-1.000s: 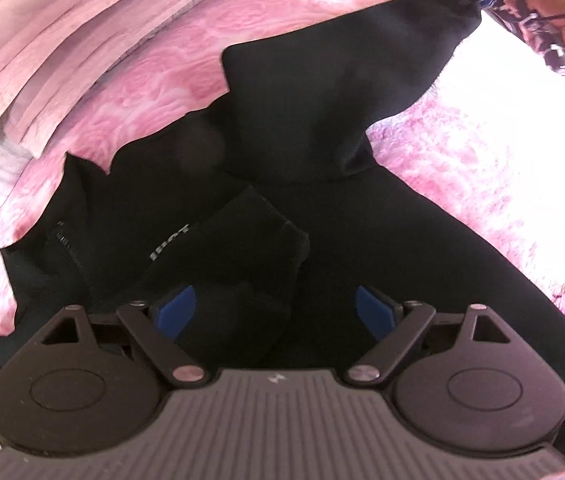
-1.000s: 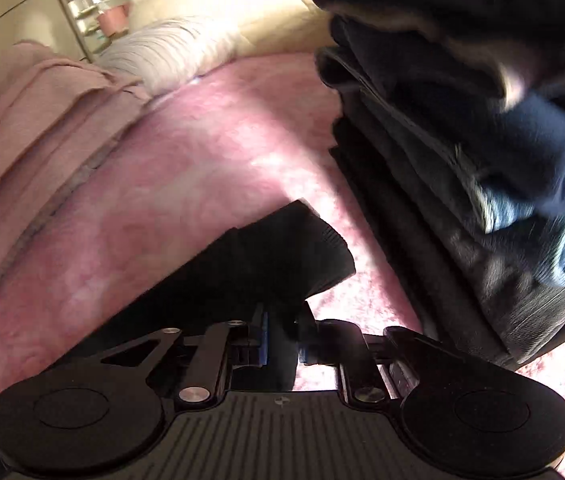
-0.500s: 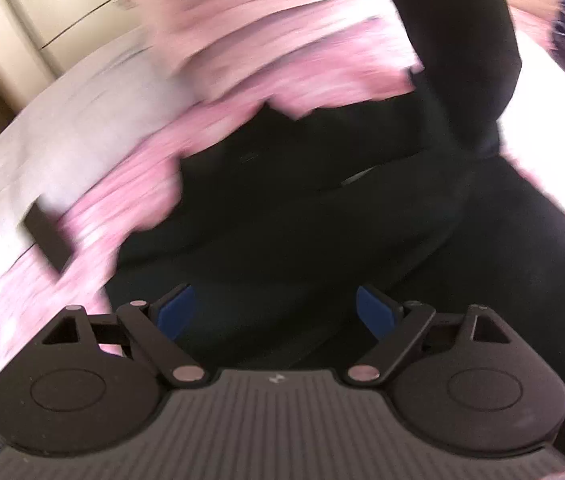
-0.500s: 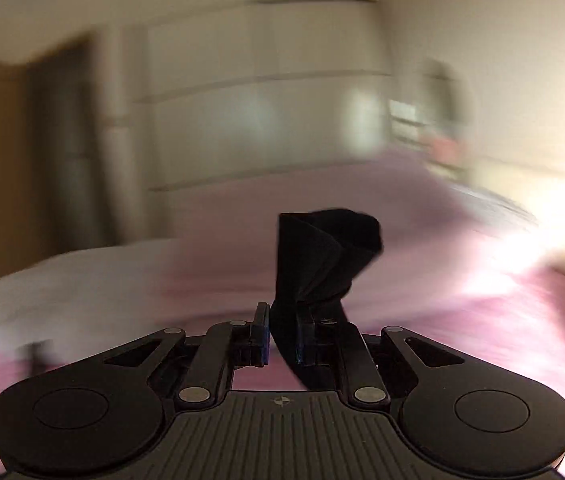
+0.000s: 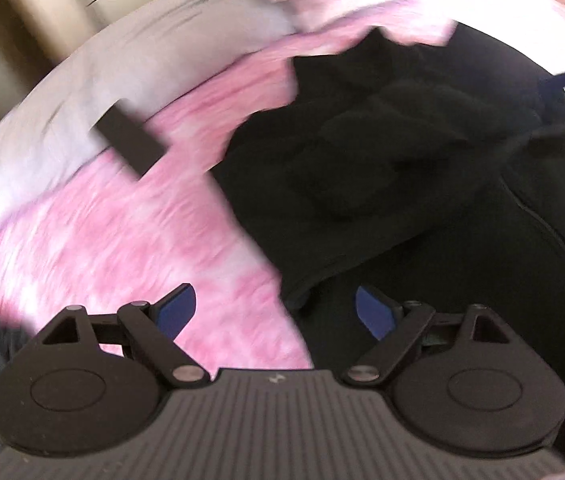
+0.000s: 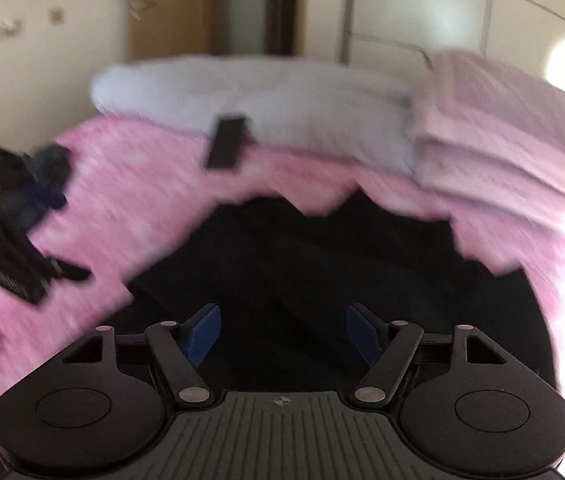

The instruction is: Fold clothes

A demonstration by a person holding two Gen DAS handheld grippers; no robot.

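Observation:
A black garment [image 5: 402,168] lies on the pink bedspread [image 5: 122,240], its folds bunched in the middle. My left gripper [image 5: 274,312] is open and empty, over the garment's left edge. In the right wrist view the same black garment [image 6: 322,264] spreads below my right gripper [image 6: 282,330], which is open and empty. My left gripper shows at the left edge of the right wrist view [image 6: 6,248]. Both views are blurred by motion.
A dark flat rectangular object [image 5: 130,146] lies at the edge of a grey-white cover [image 6: 266,96]. Folded pink blankets [image 6: 502,140] are stacked at the right. A dark bundle of cloth [image 6: 46,168] lies far left. Wardrobe doors and a doorway stand behind the bed.
My right gripper has let go of the black sleeve it held and opened. The sleeve has dropped onto the garment. Both grippers have swung round toward the foot of the bed.

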